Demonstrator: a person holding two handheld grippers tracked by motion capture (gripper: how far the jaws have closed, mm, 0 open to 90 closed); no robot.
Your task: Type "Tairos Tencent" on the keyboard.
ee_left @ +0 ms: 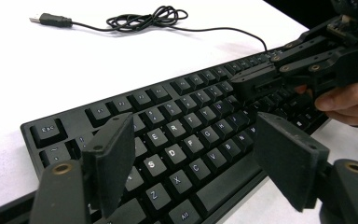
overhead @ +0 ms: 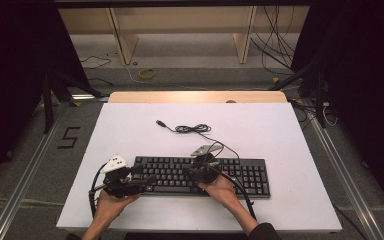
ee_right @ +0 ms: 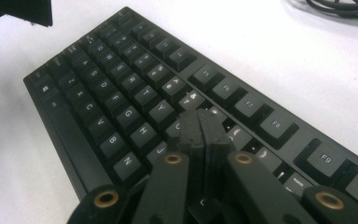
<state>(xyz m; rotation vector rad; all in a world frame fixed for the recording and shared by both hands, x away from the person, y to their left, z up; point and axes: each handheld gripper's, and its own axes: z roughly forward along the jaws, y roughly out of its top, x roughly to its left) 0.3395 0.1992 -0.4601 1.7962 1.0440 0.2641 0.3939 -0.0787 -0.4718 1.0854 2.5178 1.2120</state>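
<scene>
A black keyboard (overhead: 250,175) lies across the near part of the white table (overhead: 280,130). Its cable (overhead: 192,129) is coiled behind it and ends in a USB plug (ee_left: 51,19). My left gripper (ee_left: 193,123) is open, with its jaws spread above the keys at the keyboard's left end and nothing between them. My right gripper (ee_right: 199,116) is shut, its closed tips low over the middle keys of the keyboard (ee_right: 121,70). I cannot tell whether they touch a key. In the high view the left gripper (overhead: 145,181) and right gripper (overhead: 187,171) point toward each other.
The white table top sits on a wooden board (overhead: 195,96). Loose cables (overhead: 280,45) and a wooden frame (overhead: 180,30) lie on the floor beyond it. Metal rails (overhead: 25,175) run along both sides of the table.
</scene>
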